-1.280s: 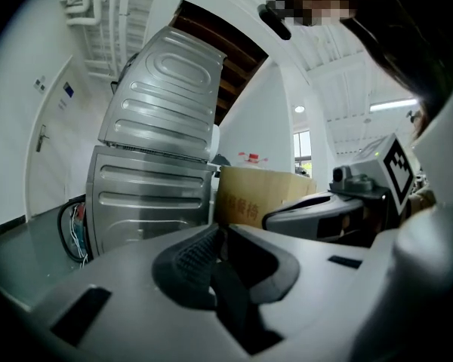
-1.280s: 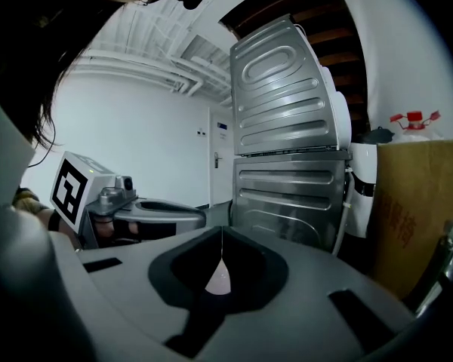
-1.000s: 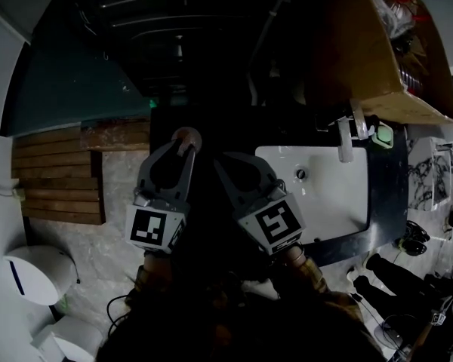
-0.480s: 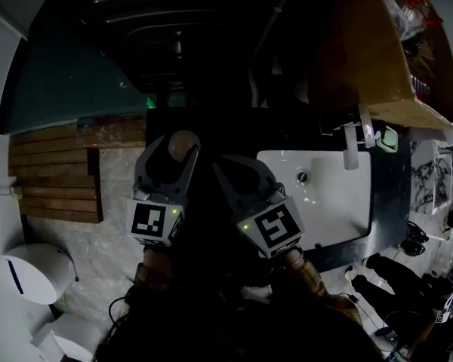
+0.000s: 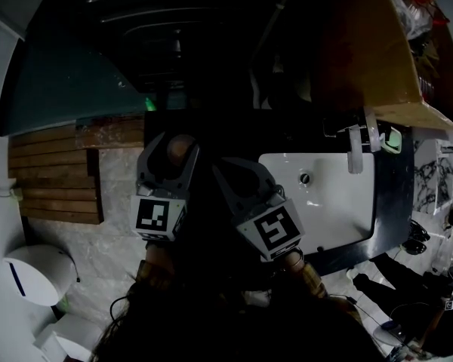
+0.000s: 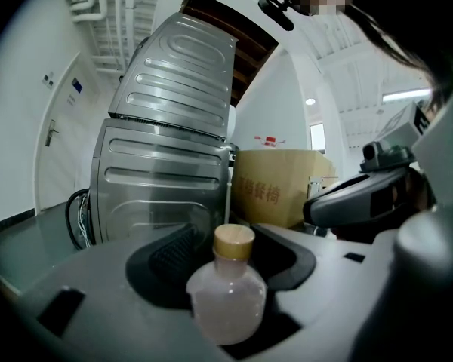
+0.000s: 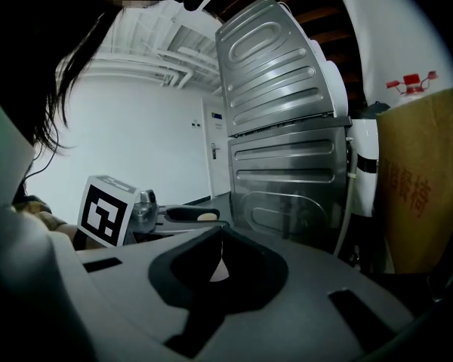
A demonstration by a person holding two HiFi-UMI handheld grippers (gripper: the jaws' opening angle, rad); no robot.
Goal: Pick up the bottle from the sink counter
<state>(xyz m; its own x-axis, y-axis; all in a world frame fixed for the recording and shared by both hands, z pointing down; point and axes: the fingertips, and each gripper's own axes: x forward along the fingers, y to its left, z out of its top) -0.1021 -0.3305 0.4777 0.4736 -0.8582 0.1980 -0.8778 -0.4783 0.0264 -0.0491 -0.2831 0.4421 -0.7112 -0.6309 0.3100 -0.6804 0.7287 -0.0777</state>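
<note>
Our left gripper (image 5: 175, 145) has just been opening its jaws, and they now stand wide, with the bottle (image 6: 226, 296) upright between them. It is a small, round, pale bottle, and its tan cap (image 6: 233, 240) sits level with the dark pads on either side. In the left gripper view the pads stand off from the glass rather than pressing on it, so we take it that nothing is clamped. Our right gripper (image 7: 220, 247) is just beside the left. Its jaws are drawn together to a thin seam and it carries nothing. The bottle is in the left jaws, well apart from the white sink (image 5: 287, 161) and its faucet (image 5: 354, 157), which lie off to our right with the dark counter (image 5: 389, 202) around them. Ahead of both grippers rises a ribbed steel casing (image 6: 170, 164), with a cardboard box (image 6: 275, 187) next to it. From the head view, wooden slats (image 5: 57, 176) show on the floor to our left. We judge the lift itself done, since the bottle is clear of the sink counter. The wide jaws read to us as a release after carrying. The head view is very dark under the grippers, so we cannot say what the bottle rests on, if anything. What seems left is either to back the left gripper away from it or to close on it again.
</note>
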